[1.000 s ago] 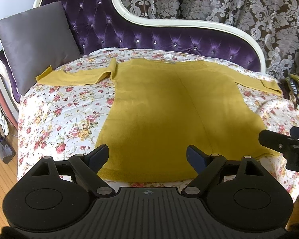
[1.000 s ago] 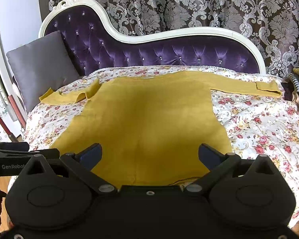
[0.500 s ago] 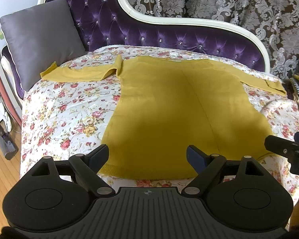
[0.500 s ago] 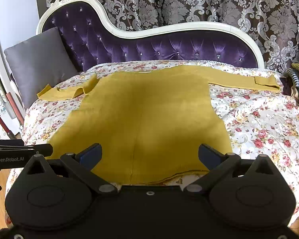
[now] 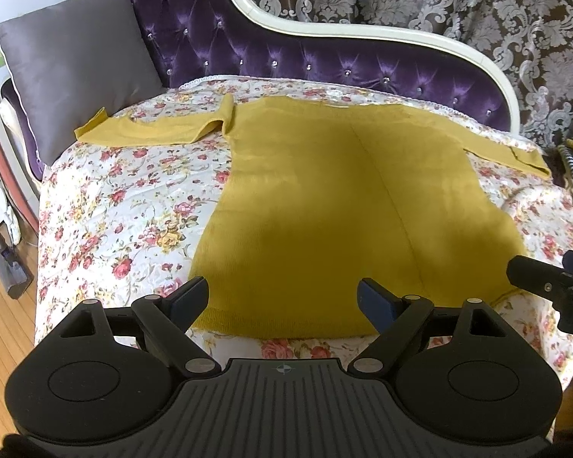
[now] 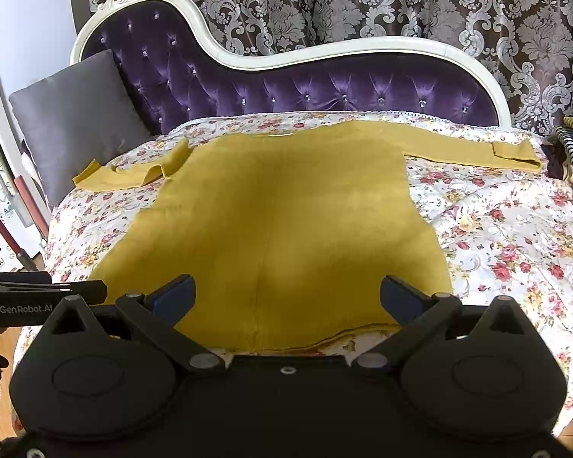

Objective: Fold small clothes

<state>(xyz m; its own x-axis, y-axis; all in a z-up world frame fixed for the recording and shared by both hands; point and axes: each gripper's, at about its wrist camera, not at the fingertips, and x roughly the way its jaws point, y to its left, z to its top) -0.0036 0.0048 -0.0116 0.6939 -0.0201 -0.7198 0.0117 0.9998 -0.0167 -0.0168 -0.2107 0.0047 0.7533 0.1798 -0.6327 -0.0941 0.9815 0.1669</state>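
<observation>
Mustard sweater [image 5: 324, 206] lies flat on floral bedspread [image 5: 126, 206], sleeves spread toward 10 and 2 o'clock, hem at 6. My left gripper [image 5: 282, 297] and right gripper [image 6: 286, 294] hover above hem, jaws apart, empty. Step, as I judge: pre-grasp. Next: lower, pinch hem corners.

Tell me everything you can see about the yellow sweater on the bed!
The yellow sweater is mustard-colored and looks like soft knit. It lies flat on the flowery bedspread, hem nearest the cameras, neckline toward the purple headboard. A faint crease runs down its middle. One sleeve stretches straight out; the other sleeve is rumpled, ending by the gray pillow. Neither open gripper touches it.
</observation>
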